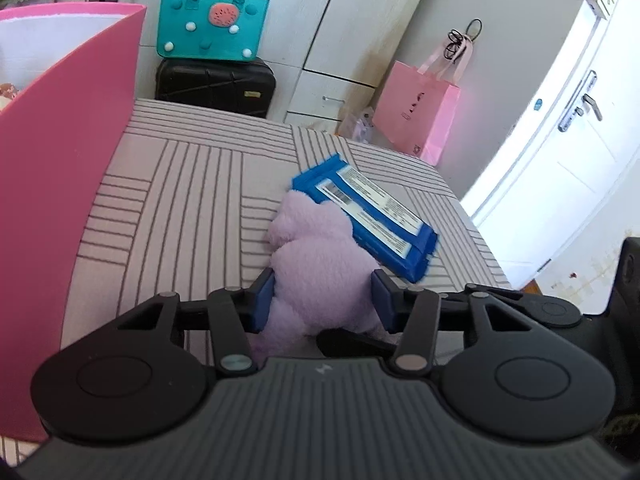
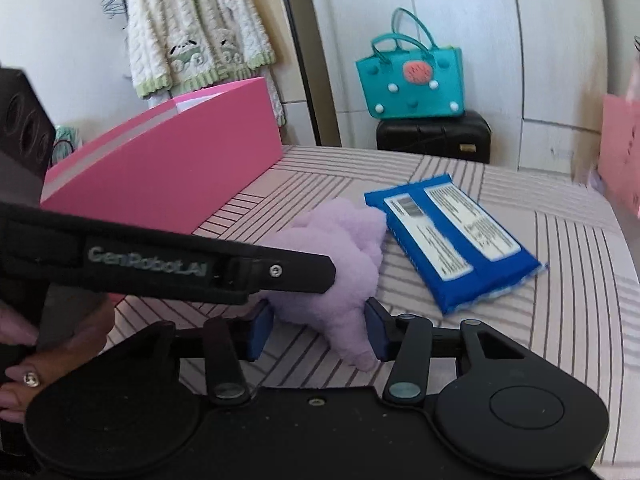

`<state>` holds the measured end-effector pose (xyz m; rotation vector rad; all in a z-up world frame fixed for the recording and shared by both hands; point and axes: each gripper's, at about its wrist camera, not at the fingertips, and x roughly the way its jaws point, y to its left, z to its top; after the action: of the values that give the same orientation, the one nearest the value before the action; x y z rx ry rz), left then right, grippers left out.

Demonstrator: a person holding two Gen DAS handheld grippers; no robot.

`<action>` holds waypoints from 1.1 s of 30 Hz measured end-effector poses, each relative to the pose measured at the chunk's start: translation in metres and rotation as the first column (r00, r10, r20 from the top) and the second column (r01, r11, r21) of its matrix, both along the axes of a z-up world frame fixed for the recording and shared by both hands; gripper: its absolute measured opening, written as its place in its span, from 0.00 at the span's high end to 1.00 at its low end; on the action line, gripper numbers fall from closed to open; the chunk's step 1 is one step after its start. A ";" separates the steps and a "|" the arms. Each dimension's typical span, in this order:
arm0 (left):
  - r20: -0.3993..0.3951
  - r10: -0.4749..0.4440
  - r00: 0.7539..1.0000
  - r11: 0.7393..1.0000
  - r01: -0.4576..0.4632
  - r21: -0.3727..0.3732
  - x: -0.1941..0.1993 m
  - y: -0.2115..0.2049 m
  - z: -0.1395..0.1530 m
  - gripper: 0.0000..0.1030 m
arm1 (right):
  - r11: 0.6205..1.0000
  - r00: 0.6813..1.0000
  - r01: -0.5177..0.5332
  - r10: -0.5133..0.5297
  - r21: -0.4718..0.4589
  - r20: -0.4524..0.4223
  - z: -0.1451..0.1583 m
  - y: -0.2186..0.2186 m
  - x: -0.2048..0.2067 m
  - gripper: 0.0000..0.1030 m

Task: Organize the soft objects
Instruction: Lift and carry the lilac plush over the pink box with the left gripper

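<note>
A purple plush toy (image 1: pixel 316 256) lies on the striped bed cover (image 1: pixel 192 184), touching a blue wipes pack (image 1: pixel 368 216). My left gripper (image 1: pixel 320 300) has its blue pads on both sides of the plush, pressing its lower part. In the right wrist view the plush (image 2: pixel 340 248) sits between the right gripper's (image 2: pixel 318 330) pads, which stand apart around its narrow end; whether they pinch it is unclear. The left gripper's arm (image 2: pixel 200 268) crosses in front of it. The blue pack (image 2: pixel 452 240) lies to the right.
A pink box (image 1: pixel 60 200) stands on the bed at the left, also shown in the right wrist view (image 2: pixel 168 168). Beyond the bed are a teal handbag (image 1: pixel 212 24) on a black suitcase (image 1: pixel 216 84), a pink paper bag (image 1: pixel 420 112) and a white door (image 1: pixel 560 140).
</note>
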<state>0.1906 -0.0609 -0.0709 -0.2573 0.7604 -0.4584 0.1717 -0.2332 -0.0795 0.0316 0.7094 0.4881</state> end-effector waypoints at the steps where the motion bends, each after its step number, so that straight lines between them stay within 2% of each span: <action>1: -0.017 -0.010 1.000 1.000 0.009 -0.019 -0.001 0.001 0.000 0.52 | 1.000 1.000 0.009 -0.009 -0.004 -0.002 0.000 0.000 -0.003 0.47; 3: -0.041 -0.021 0.999 0.999 0.020 -0.035 -0.003 0.004 0.000 0.53 | 1.000 1.000 0.016 -0.016 0.012 -0.016 0.001 -0.002 -0.009 0.47; 6: -0.034 -0.030 0.999 0.999 0.029 -0.021 -0.013 0.001 0.003 0.54 | 1.000 1.000 0.023 -0.022 0.019 -0.019 0.002 -0.003 -0.018 0.47; 12: -0.007 -0.103 0.995 0.994 0.103 0.039 -0.029 -0.007 0.016 0.54 | 1.000 1.000 0.018 -0.018 0.008 -0.021 0.010 -0.003 -0.033 0.45; 16: -0.017 -0.131 0.991 0.990 0.132 0.045 -0.037 -0.006 0.023 0.54 | 1.000 1.000 0.009 -0.009 -0.021 -0.026 0.019 -0.002 -0.041 0.45; 21: -0.037 -0.187 0.982 0.977 0.190 0.092 -0.047 -0.010 0.038 0.54 | 0.999 1.000 -0.021 0.020 -0.046 -0.020 0.028 0.000 -0.055 0.44; 27: -0.067 -0.245 0.967 0.967 0.249 0.063 -0.055 -0.004 0.048 0.54 | 0.999 0.999 -0.007 0.009 0.042 -0.049 0.032 -0.015 -0.064 0.43; 33: -0.101 -0.271 0.957 0.961 0.274 0.016 -0.059 0.006 0.057 0.54 | 0.999 0.999 -0.036 0.036 0.007 -0.025 0.046 -0.007 -0.075 0.43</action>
<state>0.1313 -0.0553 -0.0134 -0.1470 0.9034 -0.6991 0.0972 -0.2407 -0.0333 0.0312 0.7339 0.5250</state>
